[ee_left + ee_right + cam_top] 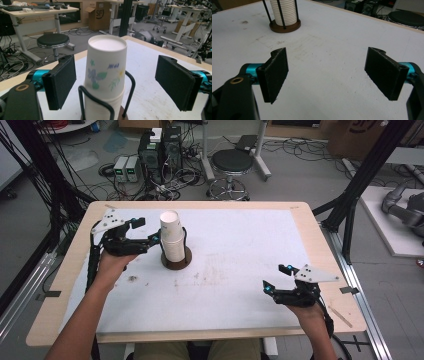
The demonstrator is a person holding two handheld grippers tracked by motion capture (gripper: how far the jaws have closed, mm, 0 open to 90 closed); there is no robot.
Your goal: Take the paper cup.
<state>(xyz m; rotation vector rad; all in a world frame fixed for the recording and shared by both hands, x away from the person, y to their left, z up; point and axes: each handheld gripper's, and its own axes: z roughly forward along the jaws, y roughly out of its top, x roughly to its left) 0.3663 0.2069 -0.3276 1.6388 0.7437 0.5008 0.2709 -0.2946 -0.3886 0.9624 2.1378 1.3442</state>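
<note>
On the left half of the bench, a stack of paper cups stands upright in a wire holder with a round dark base, and the left tongs sit right against it at the level of the top cup. From the left gripper view the top cup, printed with small flowers, rises straight between the two black jaws, which stand wide with clear gaps on both sides and touch nothing. The stack's long axis is vertical, so a squeeze would likely close across the cup's round wall, and any lift would have to go straight up to clear the holder's black wire loops. The left tongs are far nearer; the right tongs rest well apart, low over the near right of the bench, jaws also wide and empty, with the holder seen far off ahead of them. My guess is that the left hand is set to take the top cup. White sheeting covers the bench, scuffed and stained brown near the middle, with a wood border around it. Beyond the far edge are a black stool, computer boxes and tangled cables on a grey floor.
</note>
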